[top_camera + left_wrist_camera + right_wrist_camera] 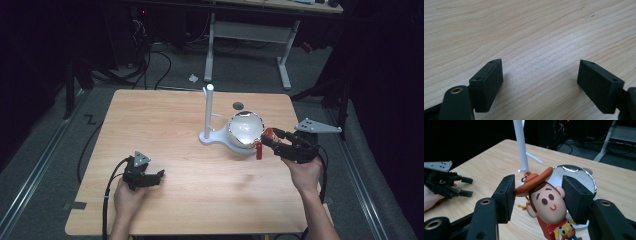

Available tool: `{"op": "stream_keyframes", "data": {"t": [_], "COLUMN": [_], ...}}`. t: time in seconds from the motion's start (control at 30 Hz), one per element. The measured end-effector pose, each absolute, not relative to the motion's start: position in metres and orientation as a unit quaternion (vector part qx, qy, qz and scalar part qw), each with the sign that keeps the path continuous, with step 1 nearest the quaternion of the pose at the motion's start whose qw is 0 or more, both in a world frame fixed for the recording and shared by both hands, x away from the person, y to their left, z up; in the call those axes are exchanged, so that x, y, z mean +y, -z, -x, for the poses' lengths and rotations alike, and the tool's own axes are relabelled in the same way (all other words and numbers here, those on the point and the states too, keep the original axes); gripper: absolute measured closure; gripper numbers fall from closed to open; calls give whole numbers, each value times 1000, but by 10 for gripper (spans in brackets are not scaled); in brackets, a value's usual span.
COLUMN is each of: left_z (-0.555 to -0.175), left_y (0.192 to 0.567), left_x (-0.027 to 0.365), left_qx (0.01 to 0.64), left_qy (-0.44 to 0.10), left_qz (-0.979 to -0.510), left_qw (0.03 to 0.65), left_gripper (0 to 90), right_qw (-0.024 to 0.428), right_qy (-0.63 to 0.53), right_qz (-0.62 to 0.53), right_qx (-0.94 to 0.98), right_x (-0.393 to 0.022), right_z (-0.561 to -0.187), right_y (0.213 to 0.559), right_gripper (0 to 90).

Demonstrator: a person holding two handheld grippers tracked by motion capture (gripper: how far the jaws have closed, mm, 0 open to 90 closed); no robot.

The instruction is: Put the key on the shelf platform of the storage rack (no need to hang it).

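Right gripper view shows my right tongs point(537, 197) clamped on the cowboy figure point(546, 202) by the head, one pad on the hat brim, the other on the cheek, with its key ring point(524, 178) free above the hat. That is a lopsided hold on a rounded head, so I judge the figure could twist or squirt out if I swing it fast, and the loose body below would add to the pull. If the ring is meant for the peg on the white stand point(522, 147), the thin ring could miss it or the stand could be knocked, since its base sits just beside the shiny bowl point(574, 173). The high view gives what this one lacks: the figure point(264, 140) hangs above the counter point(165, 120) touching or just beside the bowl, right of the stand point(208, 107), and my left tongs point(159, 176) rest well apart near the front edge. The left gripper view shows those tongs point(540, 82) spread wide with only bare wood between them.
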State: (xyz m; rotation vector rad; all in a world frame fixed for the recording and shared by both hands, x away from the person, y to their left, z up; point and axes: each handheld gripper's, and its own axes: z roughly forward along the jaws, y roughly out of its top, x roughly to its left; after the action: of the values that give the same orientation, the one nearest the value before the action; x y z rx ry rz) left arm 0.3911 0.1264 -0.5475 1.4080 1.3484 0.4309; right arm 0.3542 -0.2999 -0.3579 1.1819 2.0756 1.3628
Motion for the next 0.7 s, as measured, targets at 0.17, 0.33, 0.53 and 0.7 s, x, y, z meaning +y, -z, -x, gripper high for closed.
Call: {"op": "stream_keyframes", "data": {"t": [0.17,0.33,0.53,0.7], "left_z": [-391,-391,-391,-391], "left_y": [547,547,547,547], "left_x": [126,126,126,126], "left_qx": [568,568,568,568], "left_qy": [-181,-181,-181,-181], "left_qz": [-593,-593,-593,-593], "left_qw": [542,542,542,542], "left_gripper": [211,211,212,212], "right_qw": [196,198,204,205], "right_qy": [-491,-491,-483,-486], "right_qz": [-428,-431,-439,-449], "right_qx": [733,731,730,721], "right_x": [-306,-312,-316,-321], "right_z": [-359,-366,-378,-388], "right_y": [350,343,335,333], "right_gripper": [464,464,464,464]}}
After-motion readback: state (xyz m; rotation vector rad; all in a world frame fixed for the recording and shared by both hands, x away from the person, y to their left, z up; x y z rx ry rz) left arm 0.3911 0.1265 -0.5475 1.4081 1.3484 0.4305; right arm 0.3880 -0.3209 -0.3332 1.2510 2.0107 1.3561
